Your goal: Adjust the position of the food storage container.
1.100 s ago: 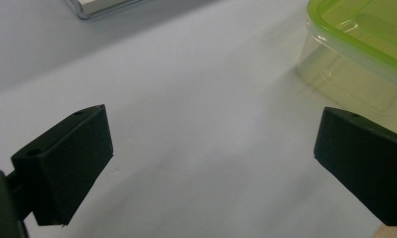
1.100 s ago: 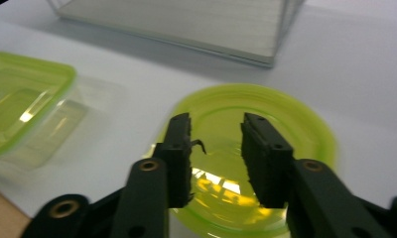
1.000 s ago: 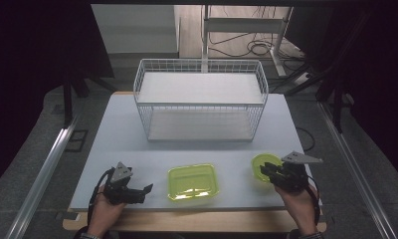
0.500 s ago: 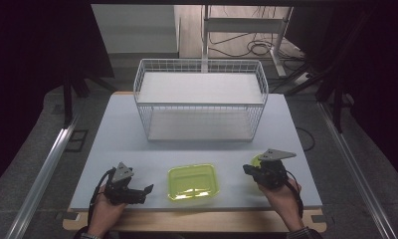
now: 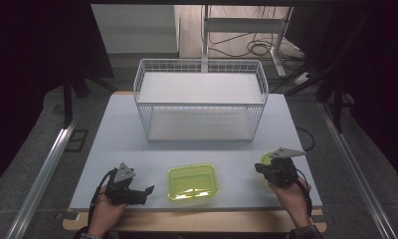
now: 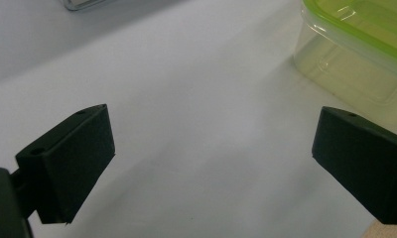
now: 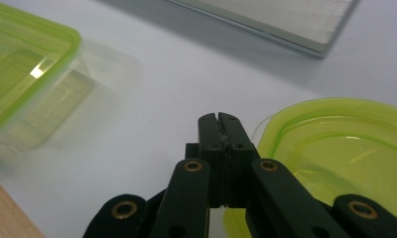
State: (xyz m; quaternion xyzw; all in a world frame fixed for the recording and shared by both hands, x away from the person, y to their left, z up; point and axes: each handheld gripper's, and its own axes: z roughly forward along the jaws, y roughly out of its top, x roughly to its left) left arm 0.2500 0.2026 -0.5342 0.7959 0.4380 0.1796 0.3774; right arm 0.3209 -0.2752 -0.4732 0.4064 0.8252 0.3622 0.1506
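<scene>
The white desk (image 5: 112, 149) holds a wire basket (image 5: 202, 99) at the far side. A green box (image 5: 192, 181) sits near the front, in the middle. A round green lid (image 7: 345, 158) lies at the right. The right gripper (image 7: 220, 121) has its jaws pressed together, holding nothing, beside the lid's rim. The left gripper (image 6: 211, 148) has its jaws wide open, left of the box.

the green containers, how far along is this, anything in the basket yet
Nothing looks done: the wire basket holds no container. In hand: the right gripper, jaws shut with nothing between them, sits at the rim of the round green container. The left gripper waits open beside the rectangular green container. Left, probably: gripping both containers and moving them.
</scene>
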